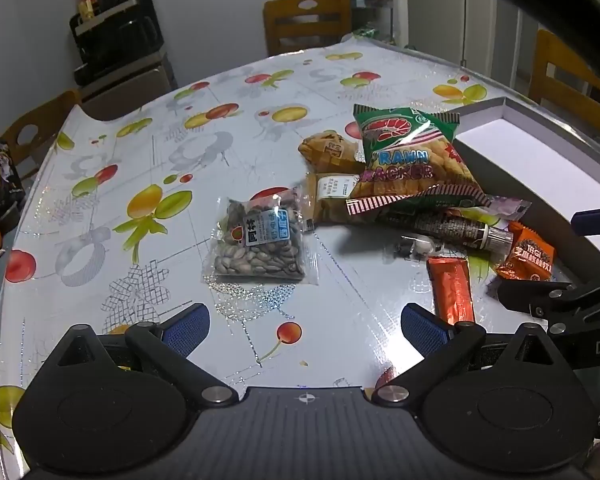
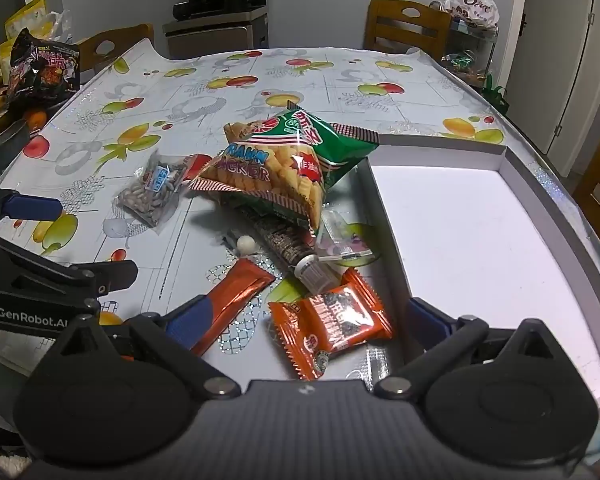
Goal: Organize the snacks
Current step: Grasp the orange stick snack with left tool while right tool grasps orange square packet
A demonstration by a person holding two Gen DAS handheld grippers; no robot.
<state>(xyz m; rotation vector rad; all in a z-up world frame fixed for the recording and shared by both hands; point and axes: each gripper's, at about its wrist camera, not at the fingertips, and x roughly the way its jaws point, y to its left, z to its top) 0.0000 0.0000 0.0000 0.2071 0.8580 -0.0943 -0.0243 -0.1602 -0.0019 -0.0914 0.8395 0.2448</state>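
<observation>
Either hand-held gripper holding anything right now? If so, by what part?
Nothing held. The left hand-held gripper is open over bare tablecloth; the right hand-held gripper is open above the orange snack packet, pads not touching it.

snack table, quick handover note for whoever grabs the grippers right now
Left gripper: open, empty, above bare tablecloth in front of the seed packet.
Right gripper: open, empty, over the orange packet and beside the orange bar.
Snacks: prawn cracker bag lies on top of the pile, a dark tube sticking out from under it. The seed packet sits apart from the pile.
White box: nothing visible in it.
Done: nothing sorted yet.
Left: every snack, probably into the box; the orange packet looks like the nearest pick.
</observation>
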